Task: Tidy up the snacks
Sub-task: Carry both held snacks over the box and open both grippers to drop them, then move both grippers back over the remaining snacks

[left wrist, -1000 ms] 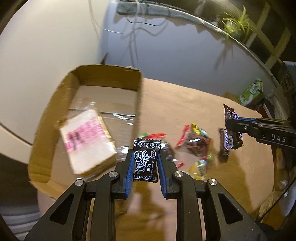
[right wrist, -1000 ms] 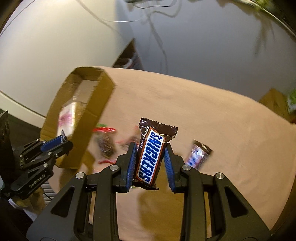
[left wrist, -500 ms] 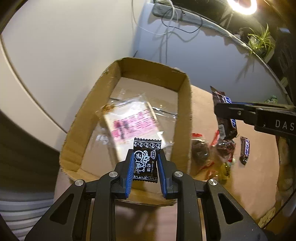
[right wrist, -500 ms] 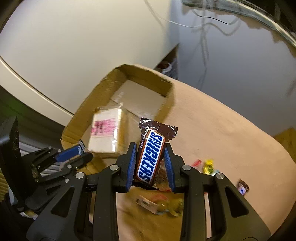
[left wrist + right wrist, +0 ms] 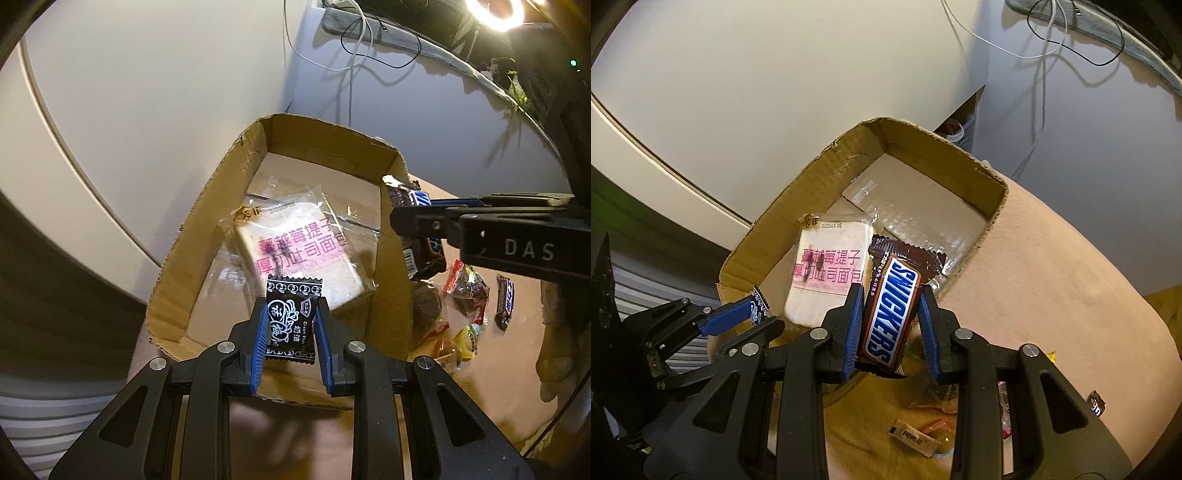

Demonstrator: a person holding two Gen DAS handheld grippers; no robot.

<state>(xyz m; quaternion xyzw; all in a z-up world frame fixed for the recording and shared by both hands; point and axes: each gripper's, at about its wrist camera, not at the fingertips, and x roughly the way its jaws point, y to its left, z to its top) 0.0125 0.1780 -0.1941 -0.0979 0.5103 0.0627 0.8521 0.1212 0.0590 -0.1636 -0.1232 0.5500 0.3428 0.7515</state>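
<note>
Left gripper (image 5: 290, 328): clamped on black plum candy (image 5: 292, 319), poised over cardboard box (image 5: 192, 229) for dropping. Right gripper (image 5: 890, 325): pinching Snickers bar (image 5: 890, 314), seemingly above the box's near corner. Bread packet (image 5: 299, 251) inside; remaining snacks (image 5: 465, 291) on the table.

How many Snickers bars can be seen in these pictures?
2. One Snickers bar is clamped in the right hand-held gripper, beside the cardboard box. A second small bar lies on the table, right of the loose candies. Others may be hidden.
</note>
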